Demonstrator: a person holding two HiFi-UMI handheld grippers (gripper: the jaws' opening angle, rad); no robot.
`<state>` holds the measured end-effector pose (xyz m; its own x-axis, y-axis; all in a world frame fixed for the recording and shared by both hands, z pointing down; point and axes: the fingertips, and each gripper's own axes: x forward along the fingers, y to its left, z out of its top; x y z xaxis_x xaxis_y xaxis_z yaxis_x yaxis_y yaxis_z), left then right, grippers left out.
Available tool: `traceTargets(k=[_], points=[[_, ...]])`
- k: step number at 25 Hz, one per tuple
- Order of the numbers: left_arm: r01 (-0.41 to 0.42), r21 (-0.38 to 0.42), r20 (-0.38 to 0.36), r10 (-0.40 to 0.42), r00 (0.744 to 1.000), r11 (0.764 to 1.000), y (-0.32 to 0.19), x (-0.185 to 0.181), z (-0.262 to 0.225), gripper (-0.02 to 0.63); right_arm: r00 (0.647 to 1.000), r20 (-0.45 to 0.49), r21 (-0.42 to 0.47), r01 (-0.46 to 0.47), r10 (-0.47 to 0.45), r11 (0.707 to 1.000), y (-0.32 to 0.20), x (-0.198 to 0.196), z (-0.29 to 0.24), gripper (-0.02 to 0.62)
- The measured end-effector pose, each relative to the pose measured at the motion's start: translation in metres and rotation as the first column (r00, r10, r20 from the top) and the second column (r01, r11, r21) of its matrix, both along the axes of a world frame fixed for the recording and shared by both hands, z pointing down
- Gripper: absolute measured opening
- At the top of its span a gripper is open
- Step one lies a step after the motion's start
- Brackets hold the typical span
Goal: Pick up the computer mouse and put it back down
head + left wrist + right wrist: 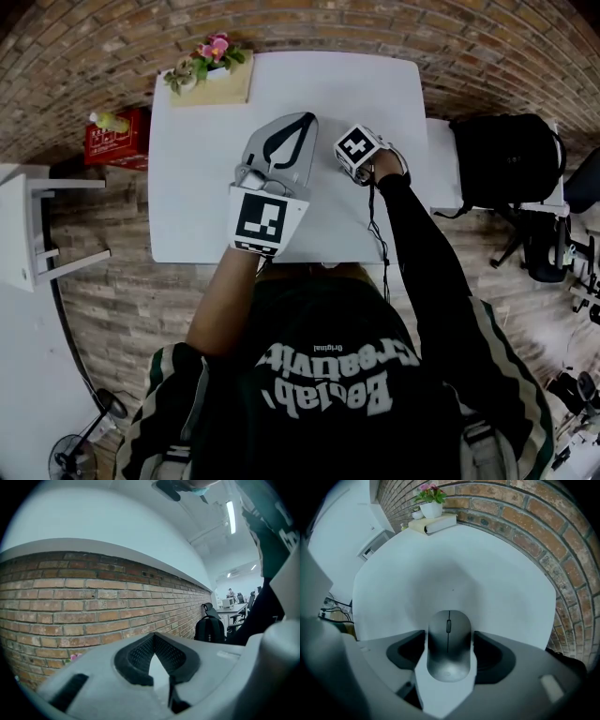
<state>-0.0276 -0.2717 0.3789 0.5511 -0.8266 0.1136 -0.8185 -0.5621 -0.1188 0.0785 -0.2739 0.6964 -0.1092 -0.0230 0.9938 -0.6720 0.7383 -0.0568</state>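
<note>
A: Two grippers. Where's the computer mouse [449, 644]?
B: Flat on the white table [454, 564], between the jaws of the right gripper [450, 652]. It points down, jaws spread wide, pads just beside the flanks, no visible squeeze.
A: Left gripper [154, 638]?
B: Clenched on nothing, tips meeting.
A: Handling?
B: Probably light, with a rigid shell and smooth curved sides, so likely slippery. Pinch the mid-flanks behind the wheel with modest force.

The computer mouse [449, 644] is silver-grey with a dark wheel, the worktop [197, 187] plain white, the brick wall [93, 606] red-brown with pale mortar, the flowers [217, 47] pink, the backpack [506, 159] black.
</note>
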Motion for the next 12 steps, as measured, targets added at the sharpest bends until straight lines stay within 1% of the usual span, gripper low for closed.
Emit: traceTargets(k=[1, 4, 8, 12], points=[[-0.001, 0.0, -0.001, 0.001, 1.0, 1.0, 0.0, 0.001, 0.0, 0.005, 1.0, -0.006, -0.004, -0.003, 0.003, 1.0, -0.002, 0.0, -0.001, 0.282], [-0.005, 0.001, -0.003, 0.005, 1.0, 1.0, 0.0, 0.005, 0.0, 0.005, 1.0, 0.015, -0.007, -0.01, 0.01, 1.0, -0.003, -0.002, -0.003, 0.278], [-0.007, 0.003, 0.006, 0.007, 1.0, 1.0, 0.001, 0.01, 0.001, 0.005, 0.998, 0.061, 0.016, -0.015, 0.014, 1.0, -0.004, -0.001, -0.004, 0.278], [-0.007, 0.008, 0.02, 0.007, 1.0, 1.0, 0.001, 0.014, 0.001, 0.005, 0.99, 0.134, 0.057, -0.061, 0.053, 0.997, -0.007, 0.0, -0.01, 0.275]])
